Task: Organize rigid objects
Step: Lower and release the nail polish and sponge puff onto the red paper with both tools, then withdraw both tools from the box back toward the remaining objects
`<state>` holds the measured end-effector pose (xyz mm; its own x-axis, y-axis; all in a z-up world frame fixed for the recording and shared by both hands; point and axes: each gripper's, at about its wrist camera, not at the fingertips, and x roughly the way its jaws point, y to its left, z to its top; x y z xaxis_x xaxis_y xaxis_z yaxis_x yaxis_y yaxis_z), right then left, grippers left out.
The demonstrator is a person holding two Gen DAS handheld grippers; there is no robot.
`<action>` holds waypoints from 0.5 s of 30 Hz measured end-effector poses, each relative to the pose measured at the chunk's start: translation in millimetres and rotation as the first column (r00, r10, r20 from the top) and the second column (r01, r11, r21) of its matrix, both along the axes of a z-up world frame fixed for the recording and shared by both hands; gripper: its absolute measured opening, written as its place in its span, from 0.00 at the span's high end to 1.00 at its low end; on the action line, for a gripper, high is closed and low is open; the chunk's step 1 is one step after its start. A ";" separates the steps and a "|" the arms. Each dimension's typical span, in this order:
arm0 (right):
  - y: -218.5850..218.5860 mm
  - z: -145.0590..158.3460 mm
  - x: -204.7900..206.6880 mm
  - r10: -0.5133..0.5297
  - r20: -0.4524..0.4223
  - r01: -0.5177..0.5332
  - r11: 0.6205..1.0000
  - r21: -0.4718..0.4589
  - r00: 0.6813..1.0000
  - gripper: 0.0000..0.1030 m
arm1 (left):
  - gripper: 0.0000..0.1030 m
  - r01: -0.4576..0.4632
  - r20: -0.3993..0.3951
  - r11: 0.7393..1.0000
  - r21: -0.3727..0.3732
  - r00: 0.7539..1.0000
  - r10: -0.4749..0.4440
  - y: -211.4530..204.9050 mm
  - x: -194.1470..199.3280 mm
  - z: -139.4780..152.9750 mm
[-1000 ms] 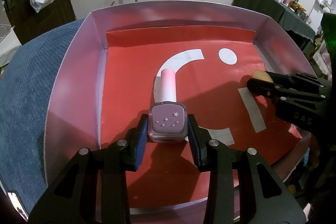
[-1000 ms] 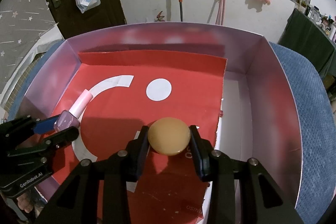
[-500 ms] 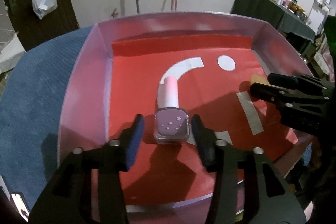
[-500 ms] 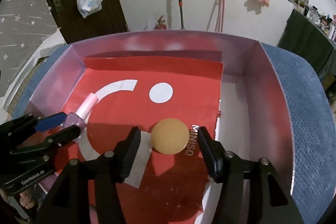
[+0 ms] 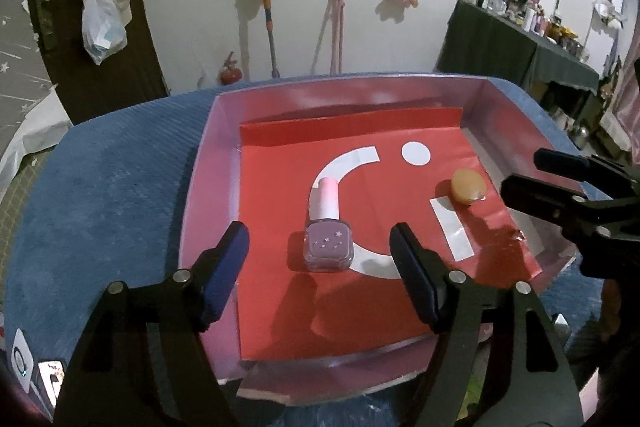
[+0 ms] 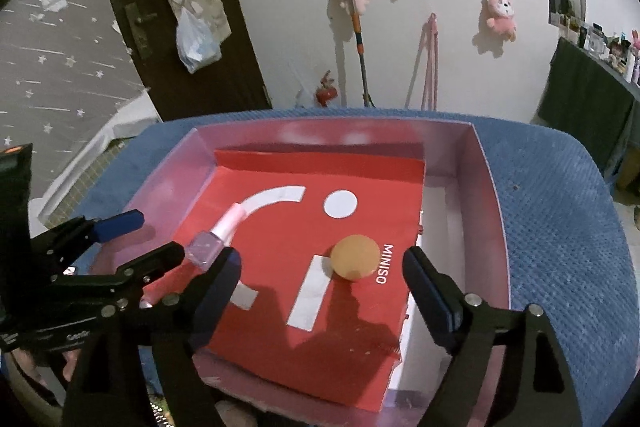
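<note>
Both tools [image 5: 320,259] [image 6: 320,281] just widened, raised off polish bottle [image 5: 329,245] & ball [image 6: 354,257]; "MINISO" only R view.

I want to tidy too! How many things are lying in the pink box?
2. A nail polish bottle lies on the red paper's left part; a tan round stone lies toward its right edge. The near corners are partly hidden.

A blue textured cushion [image 5: 100,211] carries a shallow pink-walled box [image 5: 208,163], which sits directly on it; inside, a red printed sheet [image 5: 360,311] lines the floor, with a nail polish bottle [image 5: 329,235] and a tan round piece [image 5: 467,185] lying well apart on it
</note>
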<state>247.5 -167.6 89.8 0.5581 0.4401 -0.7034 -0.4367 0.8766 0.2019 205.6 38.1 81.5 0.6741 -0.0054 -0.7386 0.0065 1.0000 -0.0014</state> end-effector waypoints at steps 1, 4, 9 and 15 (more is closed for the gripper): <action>-1.0 2.0 -3.1 0.000 0.006 0.000 1.000 0.006 1.000 0.11 | 0.28 -0.003 0.006 1.000 0.000 1.000 0.003 0.2 -1.6 1.4; -2.6 9.1 -12.9 0.004 0.031 -0.005 1.000 0.029 1.000 0.05 | 0.24 -0.012 0.026 1.000 -0.008 1.000 0.012 1.5 -8.2 5.2; -4.4 16.5 -27.9 0.015 0.065 -0.018 0.999 0.046 0.998 0.00 | 0.24 -0.013 0.033 1.000 -0.008 0.999 0.014 -0.5 -18.4 6.4; -6.9 21.5 -46.7 0.011 0.107 -0.019 0.997 0.074 0.994 0.00 | 0.24 -0.027 0.056 0.999 -0.037 0.998 0.029 4.0 -33.0 8.7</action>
